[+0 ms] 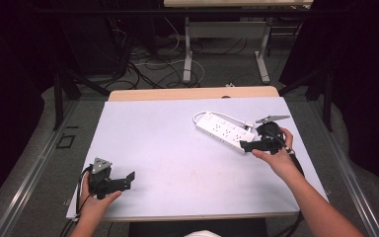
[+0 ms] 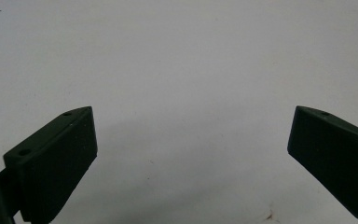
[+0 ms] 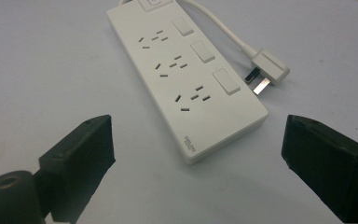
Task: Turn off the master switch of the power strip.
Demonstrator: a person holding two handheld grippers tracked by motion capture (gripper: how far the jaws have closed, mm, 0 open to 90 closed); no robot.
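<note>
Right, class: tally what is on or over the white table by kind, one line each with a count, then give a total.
Power strips (white, its plug on its own cable beside it): 1
Handheld grippers, left gripper and right gripper, both open: 2
Total: 3

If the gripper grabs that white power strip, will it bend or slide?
The power strip looks like a rigid plastic block, so it probably won't bend. Its smooth casing on the smooth table may slide when nudged. Its cord and plug would likely dangle loosely.
</note>
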